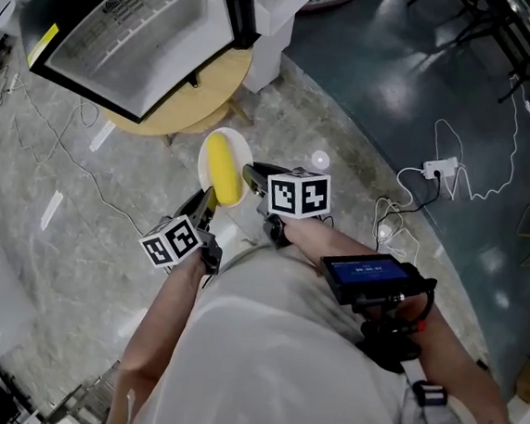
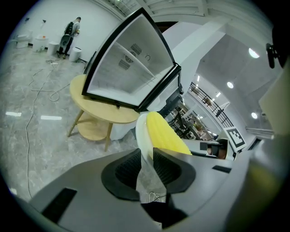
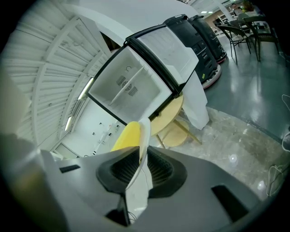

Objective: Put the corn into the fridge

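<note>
A yellow corn cob [image 1: 223,167] lies on a small white plate [image 1: 205,154] held in the air between both grippers. My left gripper [image 1: 206,201] is shut on the plate's near-left rim [image 2: 144,136], the corn [image 2: 165,134] just beyond its jaws. My right gripper [image 1: 252,177] is shut on the plate's right rim [image 3: 144,136], with the corn [image 3: 126,136] to its left. The small fridge [image 1: 138,31] stands ahead on a round wooden table [image 1: 202,93] with its door open; its white inside [image 2: 129,68] with a shelf [image 3: 124,86] looks empty.
The fridge's open door [image 3: 165,50] swings out on the right side. A white cloth-covered shape [image 3: 197,106] stands behind the table. Cables and a power strip [image 1: 437,167] lie on the floor to the right. A person [image 2: 70,34] stands far off.
</note>
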The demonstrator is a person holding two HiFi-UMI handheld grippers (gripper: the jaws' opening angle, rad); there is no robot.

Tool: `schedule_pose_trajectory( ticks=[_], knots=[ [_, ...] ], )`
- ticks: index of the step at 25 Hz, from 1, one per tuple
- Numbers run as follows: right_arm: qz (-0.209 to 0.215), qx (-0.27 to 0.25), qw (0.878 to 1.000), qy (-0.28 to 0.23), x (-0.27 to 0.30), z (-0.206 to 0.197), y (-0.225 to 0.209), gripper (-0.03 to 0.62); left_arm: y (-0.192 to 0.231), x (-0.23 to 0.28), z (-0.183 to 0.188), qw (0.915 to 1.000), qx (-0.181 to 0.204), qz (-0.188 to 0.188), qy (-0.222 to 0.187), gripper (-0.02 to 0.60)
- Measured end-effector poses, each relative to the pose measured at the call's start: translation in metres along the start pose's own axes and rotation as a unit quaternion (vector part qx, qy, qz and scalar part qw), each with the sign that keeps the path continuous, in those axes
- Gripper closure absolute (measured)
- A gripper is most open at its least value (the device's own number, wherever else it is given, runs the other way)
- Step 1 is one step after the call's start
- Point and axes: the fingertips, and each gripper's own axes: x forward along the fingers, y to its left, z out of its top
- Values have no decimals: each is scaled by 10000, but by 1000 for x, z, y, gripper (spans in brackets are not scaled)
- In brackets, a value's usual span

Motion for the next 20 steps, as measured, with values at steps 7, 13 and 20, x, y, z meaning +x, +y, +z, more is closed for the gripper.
schedule_pose_trajectory(
  ticks=[7, 13, 20],
  knots=[
    [148, -214, 9995, 194, 12, 18, -9, 534, 0, 15, 10, 9996, -124, 141, -206, 495],
    [310, -346, 9981, 406, 28, 47, -21, 534, -1, 38, 30, 9986, -259, 303, -343, 495],
    [441, -406, 9959, 675, 38, 66, -35, 534, -4, 57, 38, 9968, -431, 501, -442, 495]
  ],
)
